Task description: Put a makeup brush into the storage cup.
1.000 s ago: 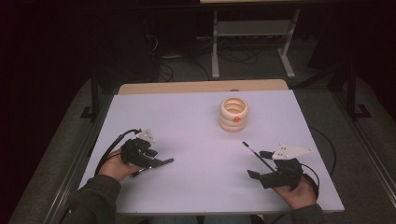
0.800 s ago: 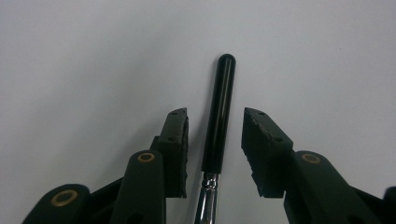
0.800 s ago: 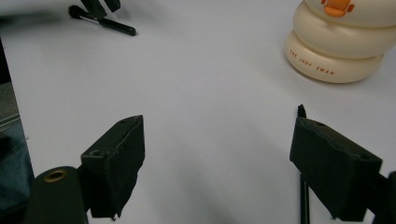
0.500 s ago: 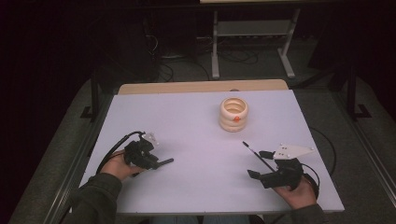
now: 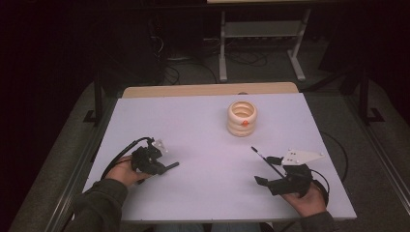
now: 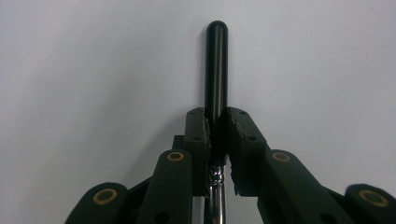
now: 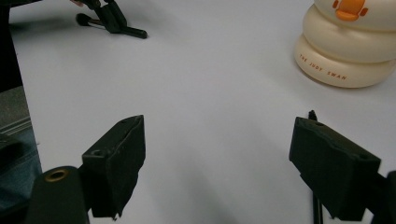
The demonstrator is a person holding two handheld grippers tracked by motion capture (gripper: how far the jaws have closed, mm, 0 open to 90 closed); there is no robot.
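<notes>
My left gripper (image 6: 215, 116) has just been closing its jaws and is now shut on a brush (image 6: 217, 65) with a black handle and a metal ferrule. The handle pokes out past the jaw tips, low over the white table (image 5: 203, 140). In the high view this gripper (image 5: 162, 167) is at the front left. My right gripper (image 5: 266, 170) rests at the front right, open, with nothing between its pads (image 7: 116, 154). A thin black stick (image 5: 263, 157) lies on the table beside its far jaw. A cream ringed pot (image 5: 241, 117) with an orange mark stands in the far middle right.
In the right gripper view the pot (image 7: 345, 51) is at the upper right, and the left gripper (image 7: 112, 16) with the brush is far off at the upper left. Beyond the table's far edge are a metal stand (image 5: 261, 43) and floor cables.
The left gripper's jaws have closed onto the brush handle, and that hand has shifted slightly. The right hand and the pot have stayed put.
</notes>
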